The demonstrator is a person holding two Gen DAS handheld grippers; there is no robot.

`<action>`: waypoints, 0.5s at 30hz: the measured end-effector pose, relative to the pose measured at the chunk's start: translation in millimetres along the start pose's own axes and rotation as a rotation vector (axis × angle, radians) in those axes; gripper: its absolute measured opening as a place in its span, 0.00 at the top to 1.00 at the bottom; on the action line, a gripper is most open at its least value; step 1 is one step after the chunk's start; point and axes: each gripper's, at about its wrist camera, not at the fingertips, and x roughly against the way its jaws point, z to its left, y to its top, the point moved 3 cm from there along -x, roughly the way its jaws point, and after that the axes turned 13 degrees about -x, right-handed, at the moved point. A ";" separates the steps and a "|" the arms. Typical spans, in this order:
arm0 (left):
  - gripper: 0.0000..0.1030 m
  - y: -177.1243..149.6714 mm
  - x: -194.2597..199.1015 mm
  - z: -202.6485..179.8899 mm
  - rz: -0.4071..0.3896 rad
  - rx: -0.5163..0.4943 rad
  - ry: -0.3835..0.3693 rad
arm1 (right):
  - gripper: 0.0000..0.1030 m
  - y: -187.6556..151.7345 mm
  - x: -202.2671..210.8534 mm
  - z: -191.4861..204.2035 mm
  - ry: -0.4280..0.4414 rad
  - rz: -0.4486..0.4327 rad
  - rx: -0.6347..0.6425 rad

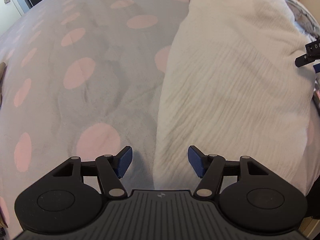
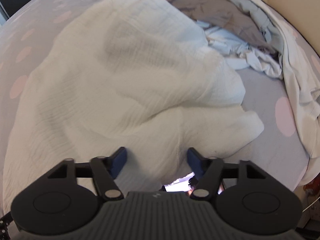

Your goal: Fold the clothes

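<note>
Both grippers, left and right, hover jaws released over crinkled cream garment on polka-dot sheet.

Bedroom: bed w/ pink-dotted sheet, laundry heap on it.

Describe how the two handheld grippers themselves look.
The left gripper and right gripper look the same: matte black linkage arms with silver pivot pins, textured blue finger pads, two round black discs, and a ribbed grey body bearing a small emblem. No cables or sleeves show.
</note>
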 end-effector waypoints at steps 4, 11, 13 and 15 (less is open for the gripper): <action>0.73 -1.0 -15.2 -4.3 0.039 0.003 -0.009 | 0.91 -2.1 2.1 9.9 -0.009 -0.034 0.038; 0.98 -13.1 12.0 0.3 0.035 -0.007 0.048 | 0.93 -39.7 61.6 58.4 0.197 -0.098 0.188; 0.99 -19.9 26.3 3.9 0.038 -0.023 0.078 | 0.93 -62.5 82.7 76.4 0.270 -0.099 0.245; 0.99 -26.6 40.7 7.4 0.040 -0.038 0.109 | 0.93 -88.4 99.6 91.9 0.327 -0.092 0.292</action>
